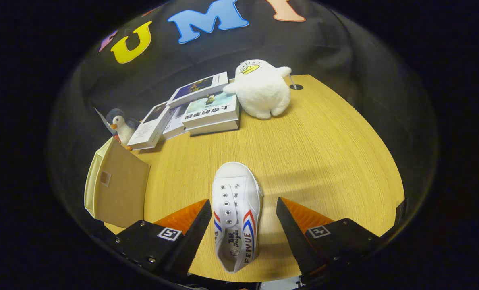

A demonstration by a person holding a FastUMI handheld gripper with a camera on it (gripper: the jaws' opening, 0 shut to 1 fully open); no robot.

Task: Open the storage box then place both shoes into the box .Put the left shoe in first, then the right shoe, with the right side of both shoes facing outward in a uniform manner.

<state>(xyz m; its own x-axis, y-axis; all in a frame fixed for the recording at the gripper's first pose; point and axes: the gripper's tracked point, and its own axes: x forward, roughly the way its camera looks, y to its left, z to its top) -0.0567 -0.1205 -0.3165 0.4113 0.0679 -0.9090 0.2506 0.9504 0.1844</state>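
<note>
Gripper (243,225) at lower centre of the frame, fingers spread wide, holding nothing. White canvas shoe (236,215) lies on the table between the fingers, toe pointing away from the camera, heel opening nearest. Left finger sits just beside the shoe's side; right finger stands apart from it, with bare wood between. Neither visibly presses on it.

Writing: side of the shoe reads "FEIYUE" in block capitals, with a script word "Feiyue" on the panel next to it; red and blue chevron stripes on both sides. Small round stamp inside the heel, too small to read.

Storage box (116,187), beige fabric, stands at left of the frame near the table's edge, a small tag on its facing panel. Whether it is open, cannot tell.

Table (324,161): light wood grain, rounded edge, small dark grommet hole (296,86) at the far side. Upper centre: fanned stack of books (199,108). White duck plush (261,88) just right of the books. Small penguin plush (120,125) at their left, behind the box. Dark cloth wall behind.
</note>
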